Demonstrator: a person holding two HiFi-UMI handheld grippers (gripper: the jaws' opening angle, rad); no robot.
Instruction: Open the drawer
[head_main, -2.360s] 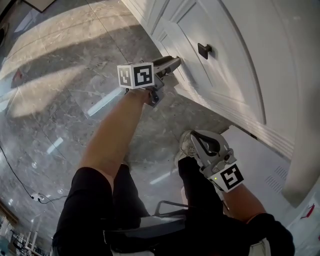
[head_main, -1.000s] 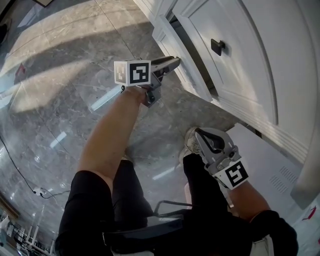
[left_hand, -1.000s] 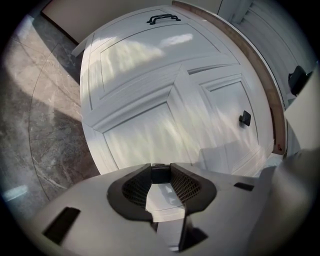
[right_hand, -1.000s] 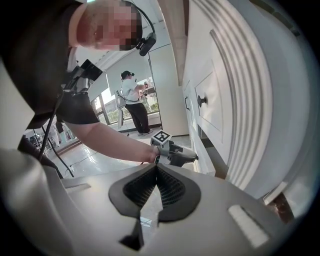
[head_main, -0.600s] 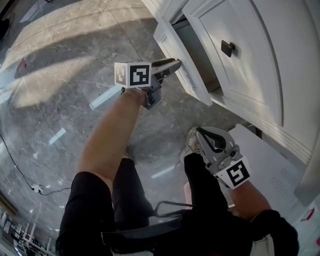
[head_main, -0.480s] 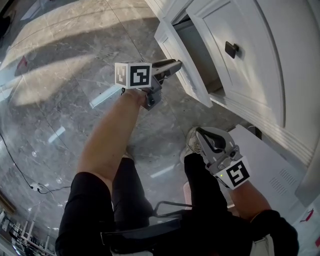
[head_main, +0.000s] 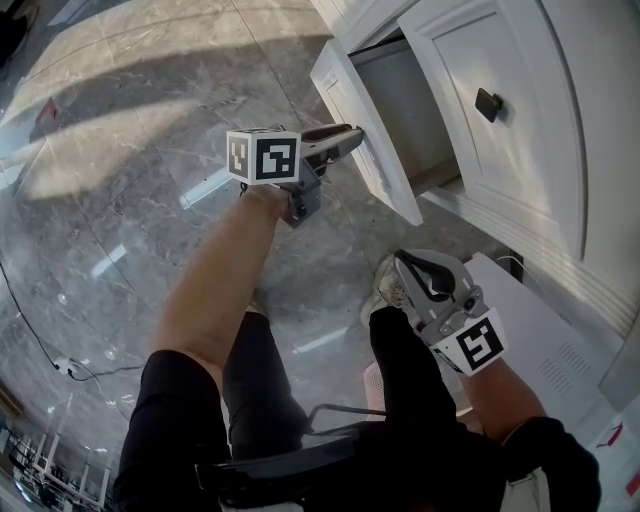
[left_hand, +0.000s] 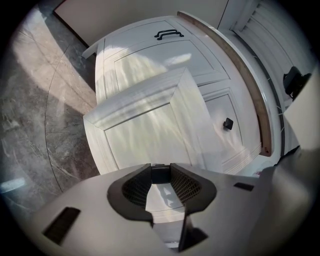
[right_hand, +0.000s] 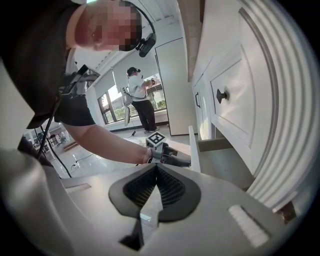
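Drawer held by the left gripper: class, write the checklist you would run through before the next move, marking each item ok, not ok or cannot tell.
1. Jaws of the left gripper shut on the drawer knob: ok.
2. The drawer front pulled out, interior showing: ok.
3. The right gripper shut, empty, away from the drawer: ok.
4. The shoe apart from the drawer front: ok.
5. Travel left in the drawer: cannot tell.
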